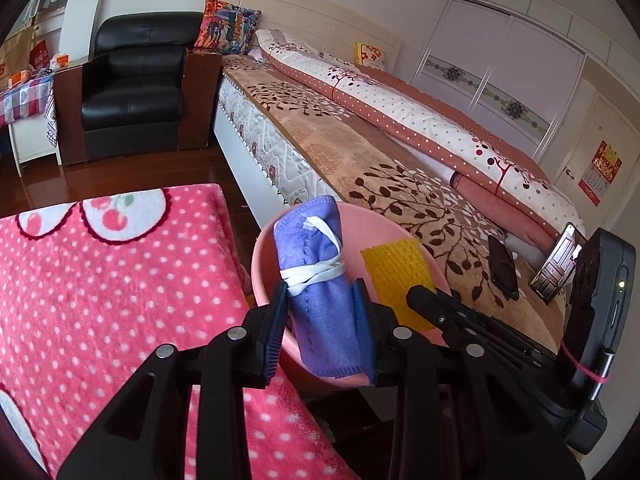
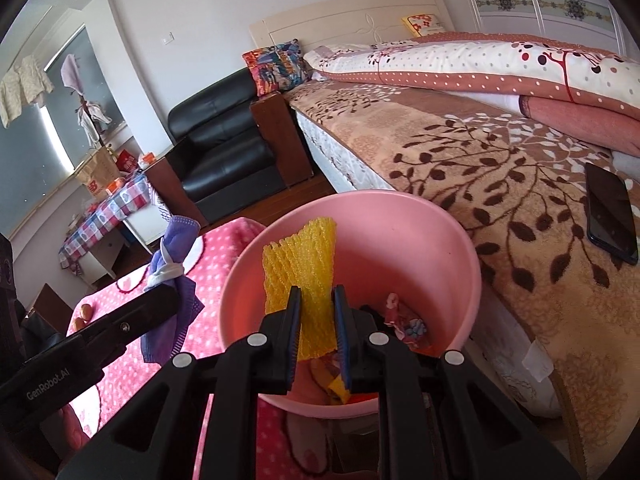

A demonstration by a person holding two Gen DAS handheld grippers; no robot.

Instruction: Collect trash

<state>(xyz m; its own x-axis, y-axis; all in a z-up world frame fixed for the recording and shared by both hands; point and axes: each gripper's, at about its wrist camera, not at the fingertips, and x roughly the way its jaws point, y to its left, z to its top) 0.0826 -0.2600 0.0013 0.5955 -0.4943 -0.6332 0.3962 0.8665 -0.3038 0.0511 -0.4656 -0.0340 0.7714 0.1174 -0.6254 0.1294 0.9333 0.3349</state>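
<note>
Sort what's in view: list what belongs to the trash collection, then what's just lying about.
Job: purple cloth bundle in the left gripper; yellow foam net in the right gripper; pink bin.
Lying about: black phone, armchair, patterned cushion.

Each gripper, the left gripper (image 1: 322, 312) and the right gripper (image 2: 318, 312), is built of matte black plastic linkage arms joined by round silver pivot pins, and each finger carries a ribbed blue pad (image 2: 294, 332) on its inner face. Seen from the right wrist camera, the left unit's side bears the white lettering "GenRobot.AI" and a small screw. Seen from the left wrist camera, the right unit carries a black camera housing (image 1: 600, 280) with a green indicator light and a pink elastic band around its lower part.
</note>
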